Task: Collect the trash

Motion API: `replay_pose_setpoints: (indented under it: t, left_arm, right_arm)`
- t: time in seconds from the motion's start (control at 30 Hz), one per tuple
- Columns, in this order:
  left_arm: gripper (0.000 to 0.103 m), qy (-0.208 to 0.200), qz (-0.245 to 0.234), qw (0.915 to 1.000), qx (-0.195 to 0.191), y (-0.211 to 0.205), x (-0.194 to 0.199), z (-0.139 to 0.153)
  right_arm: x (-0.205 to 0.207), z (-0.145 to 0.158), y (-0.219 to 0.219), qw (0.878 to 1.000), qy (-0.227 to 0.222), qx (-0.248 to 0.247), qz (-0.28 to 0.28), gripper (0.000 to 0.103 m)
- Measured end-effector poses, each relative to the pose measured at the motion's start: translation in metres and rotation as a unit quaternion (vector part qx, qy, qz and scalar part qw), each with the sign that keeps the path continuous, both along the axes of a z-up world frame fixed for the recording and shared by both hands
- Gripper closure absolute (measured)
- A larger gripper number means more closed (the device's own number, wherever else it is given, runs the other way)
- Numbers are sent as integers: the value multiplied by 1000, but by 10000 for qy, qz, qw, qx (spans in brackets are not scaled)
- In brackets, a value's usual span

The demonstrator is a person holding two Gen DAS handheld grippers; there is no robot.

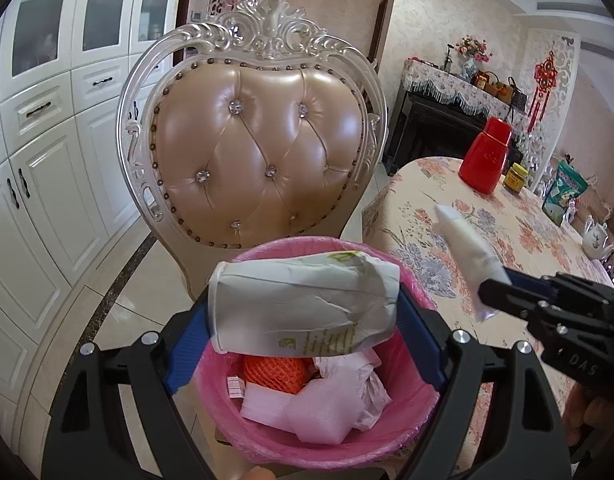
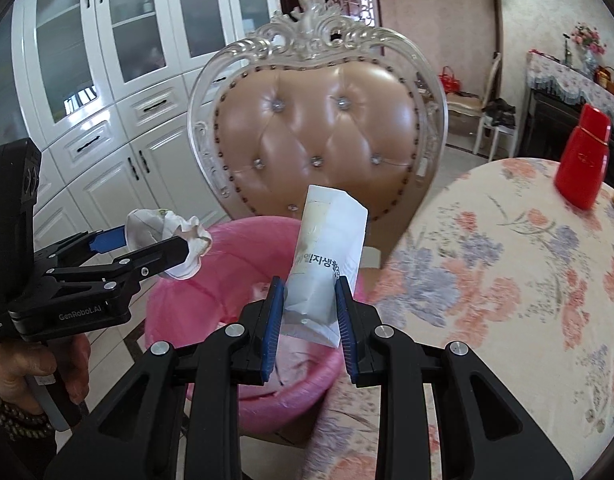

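Bin [image 1: 417,408] below | left claw [image 1: 303,312] pinching crumpled cup [image 1: 303,300] | right claw [image 2: 309,300] pinching white tube [image 2: 327,256]

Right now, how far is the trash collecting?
Done: the bin already holds foam, an orange net and wrappers. In hand: the left gripper grips a crushed cup over the bin; the right gripper grips a white packet beside it. Left: dropping both in.

1. "GenRobot.AI" stands in pale letters on the black body of the left hand-held gripper [image 2: 187,254].
2. Black Korean print runs up the white tube [image 2: 327,264]; only part of it shows.
3. Green print on the crumpled paper cup [image 1: 303,304] is too small to read.
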State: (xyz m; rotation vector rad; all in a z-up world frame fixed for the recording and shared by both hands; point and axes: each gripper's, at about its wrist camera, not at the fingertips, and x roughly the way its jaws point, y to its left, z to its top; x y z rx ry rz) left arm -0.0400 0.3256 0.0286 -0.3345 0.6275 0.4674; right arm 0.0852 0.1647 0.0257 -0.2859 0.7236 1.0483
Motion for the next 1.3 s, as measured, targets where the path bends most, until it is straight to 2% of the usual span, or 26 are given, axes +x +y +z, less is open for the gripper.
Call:
replay_pose_setpoints:
  t: [0.17, 0.3, 0.37, 0.43, 0.57, 0.67, 0.93, 1.13, 1.3]
  left_arm:
    - [19, -44, 38, 10000, -54, 7, -4, 2]
    - [13, -52, 99, 9999, -50, 10, -6, 4]
    - [12, -41, 135, 9999, -37, 10, -7, 4]
    - [12, -34, 155, 9999, -46, 11, -9, 3]
    - [11, 30, 204, 9998, -49, 10, -15, 2]
    - [10, 100, 143, 9998, -64, 5, -20, 0]
    - [7, 280, -103, 9993, 226, -31, -46, -1]
    - [7, 341, -236, 9989, 232, -56, -66, -6]
    - [7, 375, -253, 9984, 329, -73, -77, -10]
  right_arm:
    - [-1, -4, 11, 9999, 91, 0, 103, 74]
    - [-2, -5, 16, 9999, 90, -34, 143, 72]
    - [-2, -6, 18, 9998, 85, -72, 140, 65]
    - [-2, -7, 17, 9999, 75, -63, 140, 48]
    - [-5, -7, 13, 9999, 3, -87, 88, 47]
    - [-9, -8, 8, 9999, -55, -103, 55, 39]
    - [-36, -13, -20, 9998, -215, -4, -49, 30]
    - [-53, -18, -42, 9995, -289, 63, -98, 19]
    - [-64, -18, -51, 9990, -435, 64, -24, 18]
